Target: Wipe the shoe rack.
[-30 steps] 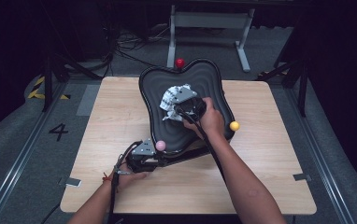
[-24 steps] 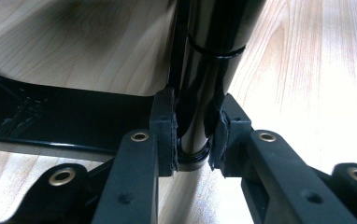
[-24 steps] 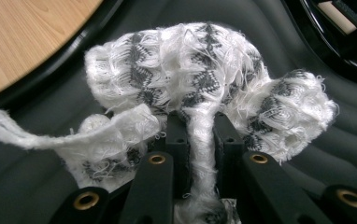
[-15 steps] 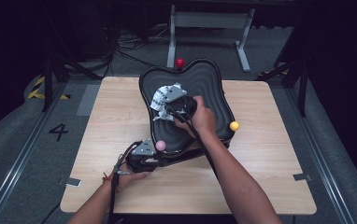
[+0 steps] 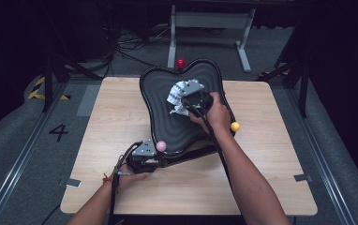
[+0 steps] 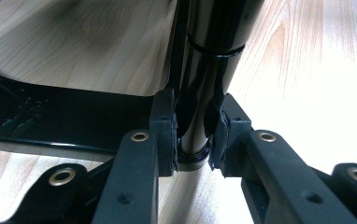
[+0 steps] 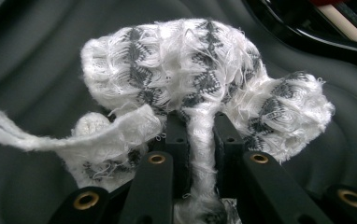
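The right gripper (image 7: 200, 135) pinches a white-and-grey cloth (image 7: 200, 70) on the black wavy tray (image 5: 167, 89) near the wooden desk's (image 5: 111, 122) far edge. The left gripper (image 6: 193, 135) clamps the tray's black post (image 6: 209, 56) toward the near edge.

Number on floor: a dark "4" (image 5: 58, 132) on the grey carpeted floor (image 5: 22, 140), left of the light wooden counter (image 5: 121, 108).
Other writing: none legible.
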A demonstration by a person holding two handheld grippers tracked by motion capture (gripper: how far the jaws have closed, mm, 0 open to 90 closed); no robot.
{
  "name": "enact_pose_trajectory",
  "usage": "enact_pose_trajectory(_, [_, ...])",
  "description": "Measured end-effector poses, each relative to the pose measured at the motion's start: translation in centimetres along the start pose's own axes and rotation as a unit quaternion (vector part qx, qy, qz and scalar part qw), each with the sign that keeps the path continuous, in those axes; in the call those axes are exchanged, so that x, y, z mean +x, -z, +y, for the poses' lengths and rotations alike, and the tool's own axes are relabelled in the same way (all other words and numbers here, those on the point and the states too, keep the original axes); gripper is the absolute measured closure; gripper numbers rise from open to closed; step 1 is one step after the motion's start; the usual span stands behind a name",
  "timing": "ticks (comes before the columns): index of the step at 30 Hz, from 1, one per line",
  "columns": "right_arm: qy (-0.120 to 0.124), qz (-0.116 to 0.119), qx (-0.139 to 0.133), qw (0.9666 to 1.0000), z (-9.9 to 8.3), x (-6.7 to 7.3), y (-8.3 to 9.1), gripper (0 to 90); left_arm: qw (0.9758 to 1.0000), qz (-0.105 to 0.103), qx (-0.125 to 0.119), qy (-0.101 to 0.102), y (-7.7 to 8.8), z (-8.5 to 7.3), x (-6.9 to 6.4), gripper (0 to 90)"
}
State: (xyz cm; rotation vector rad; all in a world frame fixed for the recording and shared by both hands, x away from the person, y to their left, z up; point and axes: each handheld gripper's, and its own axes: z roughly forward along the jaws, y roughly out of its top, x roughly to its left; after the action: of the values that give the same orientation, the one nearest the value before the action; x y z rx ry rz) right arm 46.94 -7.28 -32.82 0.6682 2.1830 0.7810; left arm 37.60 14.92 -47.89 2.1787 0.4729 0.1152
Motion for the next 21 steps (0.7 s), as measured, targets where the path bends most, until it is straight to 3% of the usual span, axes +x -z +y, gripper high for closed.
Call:
enact_pose_trajectory(11, [-0.038,-0.032,0.024,0.9985,-2.9,-4.0,0.4,79.9,1.0000,-0.001,-0.001,0.000,0.0,0.0,0.0,73.2])
enact_pose_trajectory(21, [-0.057,-0.063,0.036,0.9958,-4.8,-6.3,0.6,80.0,1.0000,-0.002,-0.001,0.001,0.0,0.0,0.1,73.1])
